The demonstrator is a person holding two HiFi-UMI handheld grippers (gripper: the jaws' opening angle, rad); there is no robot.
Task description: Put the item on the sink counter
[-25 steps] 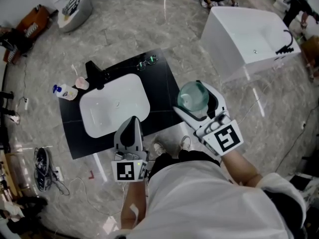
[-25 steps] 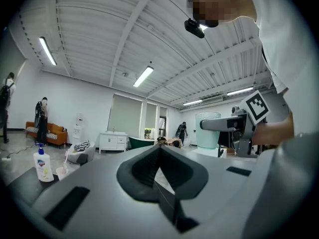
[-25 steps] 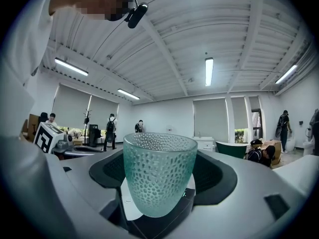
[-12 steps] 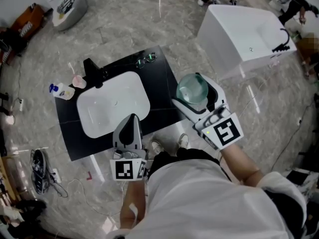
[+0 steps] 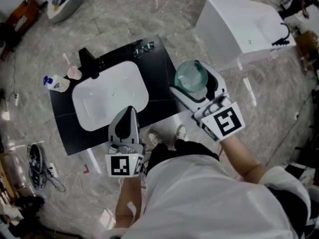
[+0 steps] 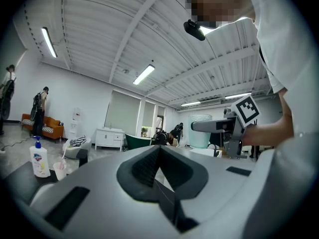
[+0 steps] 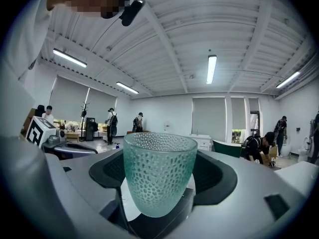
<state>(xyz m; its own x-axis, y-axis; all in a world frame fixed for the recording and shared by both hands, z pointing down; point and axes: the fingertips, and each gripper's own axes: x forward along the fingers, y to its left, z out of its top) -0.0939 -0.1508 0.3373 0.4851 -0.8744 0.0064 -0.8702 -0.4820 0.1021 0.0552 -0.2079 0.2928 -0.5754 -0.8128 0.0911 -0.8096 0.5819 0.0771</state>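
Entry, head view and both gripper views.

The glass cup is a pale green tumbler with a dimpled wall. It stands upright between the jaws of the right gripper, which pinch it low on its body, so the rim sits clear above them. I can see through the wall and make out no contents. The cup is in the air, not on the sink counter. From the head view it overlaps the counter's right edge, and the black top spreads away to the left of the right gripper.

The left gripper has its jaws pressed together with nothing between them. It hangs at the counter's near edge, and its tip points at the white basin just ahead of it. The right gripper and the cup are off to its right and well apart from it.

Beyond the left gripper, past the basin, a black faucet rises at the back of the counter. Left of the faucet stands a small pink cup with a thin stick leaning out of it; I cannot tell what the stick is. A white pump bottle with a blue label and blue cap is just beside the pink cup. A pair of glasses lies on the far right part of the counter, ahead of the right gripper and to its left.

Further ahead and to the right of the right gripper stands a white bathtub with a black fitting on its rim.
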